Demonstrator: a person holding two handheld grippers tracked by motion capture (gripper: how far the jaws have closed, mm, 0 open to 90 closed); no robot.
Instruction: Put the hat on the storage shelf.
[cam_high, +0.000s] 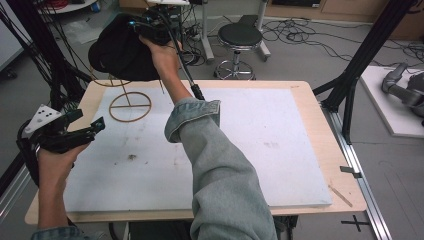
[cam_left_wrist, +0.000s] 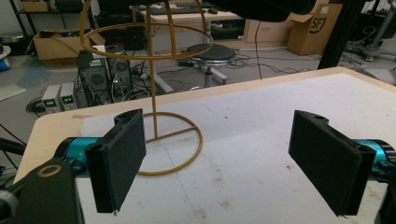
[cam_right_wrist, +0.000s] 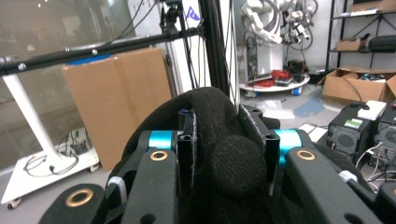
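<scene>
A black fabric hat (cam_high: 120, 52) hangs in the air above the far left corner of the table, just over a yellow wire hat stand (cam_high: 130, 106). My right gripper (cam_high: 150, 27) is shut on the hat; in the right gripper view the hat (cam_right_wrist: 219, 112) bulges up between the jaws of that gripper (cam_right_wrist: 229, 144). My left gripper (cam_high: 90, 120) is held near the table's left edge, open with nothing in it. In the left gripper view its jaws (cam_left_wrist: 224, 163) stand wide apart, facing the stand (cam_left_wrist: 156, 93), whose top ring sits under the hat (cam_left_wrist: 261, 7).
A white mat (cam_high: 250, 135) covers the wooden table (cam_high: 305, 90). A black stool (cam_high: 240, 37) and floor cables lie beyond the far edge. Black frame posts (cam_high: 365, 55) rise at the right and left. Cardboard boxes (cam_left_wrist: 313, 28) stand in the background.
</scene>
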